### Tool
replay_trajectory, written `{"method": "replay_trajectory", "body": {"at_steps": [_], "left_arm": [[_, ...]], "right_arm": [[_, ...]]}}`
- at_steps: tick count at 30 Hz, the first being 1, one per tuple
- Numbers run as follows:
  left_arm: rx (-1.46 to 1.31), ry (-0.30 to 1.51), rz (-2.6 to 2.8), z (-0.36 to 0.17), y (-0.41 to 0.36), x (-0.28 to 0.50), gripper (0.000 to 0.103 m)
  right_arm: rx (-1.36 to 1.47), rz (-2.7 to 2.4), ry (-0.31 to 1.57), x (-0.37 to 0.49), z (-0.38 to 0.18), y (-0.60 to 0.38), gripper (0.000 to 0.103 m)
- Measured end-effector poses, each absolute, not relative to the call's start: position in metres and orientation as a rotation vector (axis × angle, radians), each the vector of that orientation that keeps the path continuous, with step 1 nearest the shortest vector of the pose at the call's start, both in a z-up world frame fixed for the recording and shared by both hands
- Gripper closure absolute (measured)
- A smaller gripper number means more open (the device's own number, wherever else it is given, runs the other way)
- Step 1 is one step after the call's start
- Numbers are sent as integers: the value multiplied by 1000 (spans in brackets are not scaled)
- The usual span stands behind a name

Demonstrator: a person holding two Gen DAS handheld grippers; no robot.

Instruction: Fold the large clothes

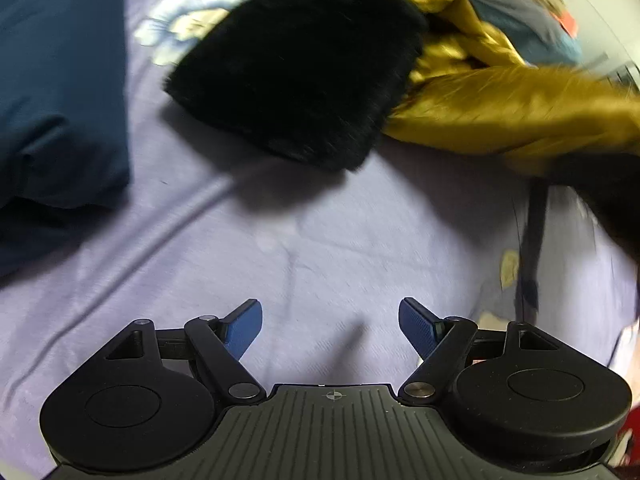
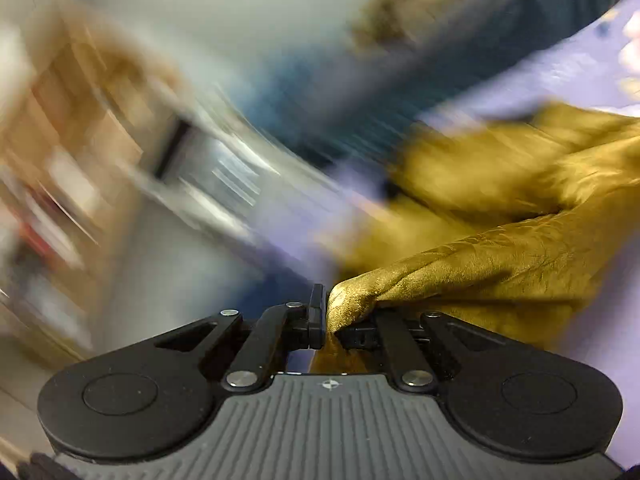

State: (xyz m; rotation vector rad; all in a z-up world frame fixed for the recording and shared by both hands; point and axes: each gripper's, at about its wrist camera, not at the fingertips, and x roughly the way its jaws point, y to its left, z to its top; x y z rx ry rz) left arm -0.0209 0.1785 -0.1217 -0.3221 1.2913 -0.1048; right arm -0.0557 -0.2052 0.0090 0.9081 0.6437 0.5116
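Left wrist view shows the garment, gold lining and black fur, lying on the bed far and right of the left gripper, whose jaws are spread and empty. Nearer is the right gripper, jaws pinching a gold fold, the cloth trailing rightward.

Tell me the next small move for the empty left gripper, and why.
Probably bring the left gripper across to the black fur panel and pinch its near edge. Its jaws stand open over bare lavender sheet, while the right gripper is shut on the gold lining.
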Motion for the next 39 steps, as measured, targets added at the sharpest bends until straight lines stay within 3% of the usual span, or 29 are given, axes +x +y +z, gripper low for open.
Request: {"method": "replay_trajectory", "body": {"at_steps": [3,5,9,16,25,30,31,33,35,39], "left_arm": [[-336,1261,-102,-117,180,-19,0],[-313,1257,-129,-117,174,-18,0],[-264,1285,-225,-124,144,-16,0],[-157,1330,-423,-138,79,-12,0],[-428,1312,-449,-154,42,22,0],[-298,1279,-464,-155,0,49,0],[-255,1274,-453,-152,-8,54,6],[-237,1256,-453,-137,-18,66,33],[-265,1217,-463,-117,-25,82,38],[-268,1144,-512,-74,-53,119,41]], "right_arm": [[1098,581,316,-79,59,-262,96],[1123,493,223,-100,69,-302,96],[878,99,534,-123,47,-343,96],[856,-361,831,-166,-64,-360,95],[683,-398,831,-158,-59,-338,90],[603,-391,849,-158,-59,-319,70],[599,-390,854,-160,-59,-316,64],[575,-388,865,-163,-59,-310,57],[513,-402,875,-166,-57,-302,45],[251,-571,809,-176,-45,-278,31]]}}
